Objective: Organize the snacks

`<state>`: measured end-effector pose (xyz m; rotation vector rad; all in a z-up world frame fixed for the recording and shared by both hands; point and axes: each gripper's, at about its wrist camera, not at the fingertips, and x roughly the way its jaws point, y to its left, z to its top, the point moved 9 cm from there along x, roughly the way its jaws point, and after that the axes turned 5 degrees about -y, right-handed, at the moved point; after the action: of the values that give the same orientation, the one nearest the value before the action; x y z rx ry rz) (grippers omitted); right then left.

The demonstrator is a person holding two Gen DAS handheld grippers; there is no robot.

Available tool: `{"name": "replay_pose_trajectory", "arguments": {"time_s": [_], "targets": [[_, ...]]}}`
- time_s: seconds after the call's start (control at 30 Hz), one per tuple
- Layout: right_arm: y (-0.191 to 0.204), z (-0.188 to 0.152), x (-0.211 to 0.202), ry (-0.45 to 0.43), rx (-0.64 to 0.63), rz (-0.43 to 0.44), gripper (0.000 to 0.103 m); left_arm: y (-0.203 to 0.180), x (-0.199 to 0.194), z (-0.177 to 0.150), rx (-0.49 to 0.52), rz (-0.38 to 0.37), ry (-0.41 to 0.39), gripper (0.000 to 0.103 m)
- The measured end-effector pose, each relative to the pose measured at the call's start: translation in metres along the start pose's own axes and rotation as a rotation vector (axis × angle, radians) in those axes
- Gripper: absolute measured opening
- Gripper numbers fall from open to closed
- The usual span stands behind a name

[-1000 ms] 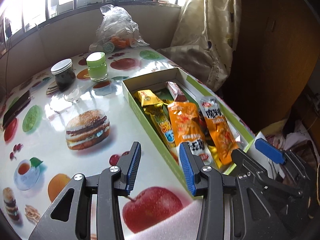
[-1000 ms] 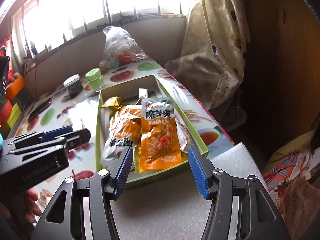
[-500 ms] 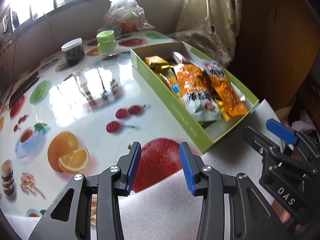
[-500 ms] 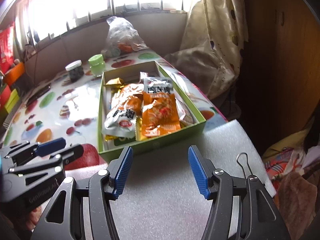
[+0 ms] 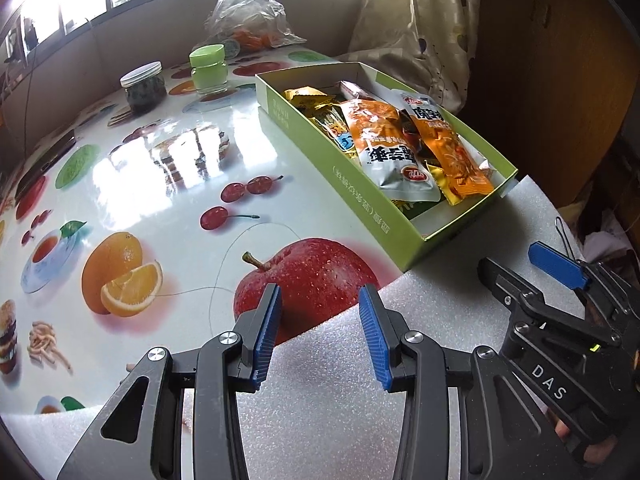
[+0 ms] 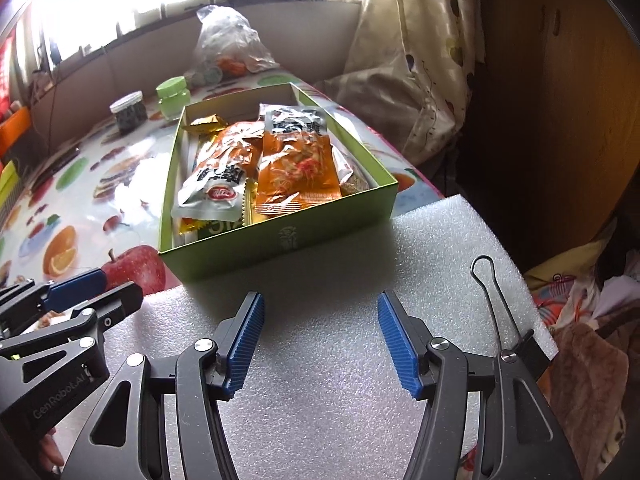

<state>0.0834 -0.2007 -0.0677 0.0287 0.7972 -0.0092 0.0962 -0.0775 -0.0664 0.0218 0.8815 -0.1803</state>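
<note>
Nearest, the right claw (image 6: 320,344) hangs over a white foam sheet (image 6: 340,400); its jaws have just been opening and stand wide with nothing between them. The left claw (image 5: 320,334) hovers at the foam's edge above the printed red apple (image 5: 308,276) on the bench (image 5: 168,208), jaws narrower and holding nothing. Just beyond the foam, touching its far edge, sits a green cardboard box (image 6: 280,236) with snack packets lying inside: an orange-and-white packet (image 6: 216,184) beside an orange packet (image 6: 296,172). Farther back stand a dark jar (image 5: 143,88) and a green-lidded jar (image 5: 208,68), then a clear plastic bag (image 5: 248,12)
</note>
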Motion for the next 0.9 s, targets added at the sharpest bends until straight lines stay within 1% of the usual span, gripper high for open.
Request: {"name": "replay_pose_trajectory", "arguments": {"time_s": [0.27,0.47,0.9], "targets": [[-0.0004,-0.0008,-0.0001,-0.021,0.006,-0.004,0.060,0.0037,-0.0006,-0.0014,-0.045,-0.020,-0.023,0.042],[-0.0005,-0.0021,-0.0009,-0.033,0.006,-0.011,0.060,0.0039,-0.0009,-0.0012,-0.048,-0.021,-0.041,0.042],[-0.0007,-0.0023,-0.0013,-0.041,0.009,-0.019,0.061,0.0051,-0.0022,-0.0018,-0.055,-0.025,-0.050,0.042]]}}
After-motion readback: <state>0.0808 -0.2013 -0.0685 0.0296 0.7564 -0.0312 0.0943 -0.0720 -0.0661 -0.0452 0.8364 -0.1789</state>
